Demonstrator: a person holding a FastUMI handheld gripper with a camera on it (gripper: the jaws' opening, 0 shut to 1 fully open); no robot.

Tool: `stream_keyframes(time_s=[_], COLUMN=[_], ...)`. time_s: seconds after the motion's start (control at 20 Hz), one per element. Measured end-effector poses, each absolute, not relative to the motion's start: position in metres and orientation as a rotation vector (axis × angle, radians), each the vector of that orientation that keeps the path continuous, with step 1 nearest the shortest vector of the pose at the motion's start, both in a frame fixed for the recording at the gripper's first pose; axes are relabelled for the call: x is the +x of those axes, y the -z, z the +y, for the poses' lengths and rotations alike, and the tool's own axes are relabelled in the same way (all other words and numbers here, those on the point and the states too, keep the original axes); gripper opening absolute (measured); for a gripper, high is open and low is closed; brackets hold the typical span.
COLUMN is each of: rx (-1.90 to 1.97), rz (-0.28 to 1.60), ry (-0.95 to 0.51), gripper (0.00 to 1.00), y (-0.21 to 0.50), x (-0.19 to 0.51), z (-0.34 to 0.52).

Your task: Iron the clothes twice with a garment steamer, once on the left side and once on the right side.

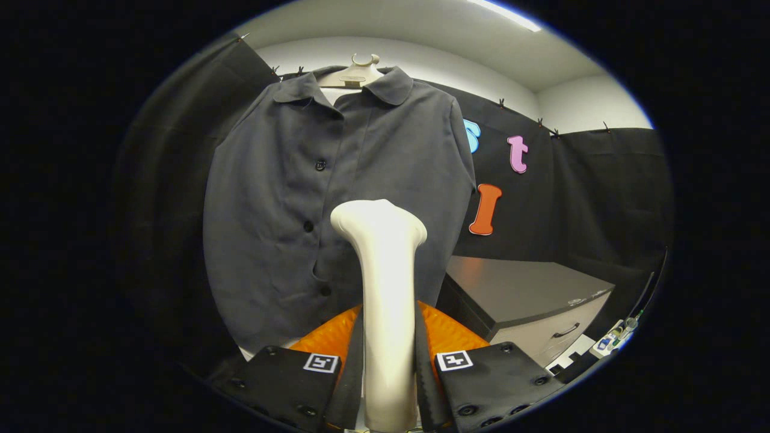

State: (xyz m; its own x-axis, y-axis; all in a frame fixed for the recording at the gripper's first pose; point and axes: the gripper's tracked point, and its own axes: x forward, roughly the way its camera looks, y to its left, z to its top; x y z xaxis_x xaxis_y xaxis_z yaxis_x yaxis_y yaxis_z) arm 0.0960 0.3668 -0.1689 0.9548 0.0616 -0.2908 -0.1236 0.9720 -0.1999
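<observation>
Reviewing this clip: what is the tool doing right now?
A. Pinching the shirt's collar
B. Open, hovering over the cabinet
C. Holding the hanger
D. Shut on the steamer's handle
D: both fingers of the tool press on the white steamer handle, its head raised toward the dark shirt on its hanger.

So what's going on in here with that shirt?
A person's handheld gripper is shut on a white garment steamer, held upright with its head in front of a dark grey shirt. The shirt hangs buttoned on a hanger against the booth wall, beside a low cabinet. The head points toward the shirt's lower middle.
</observation>
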Motion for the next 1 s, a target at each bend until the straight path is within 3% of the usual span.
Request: stream_keyframes(time_s=[1.0], rx=[-0.21], rz=[0.585], ry=[-0.082], gripper=[0.46], y=[0.307], x=[0.025], z=[0.334])
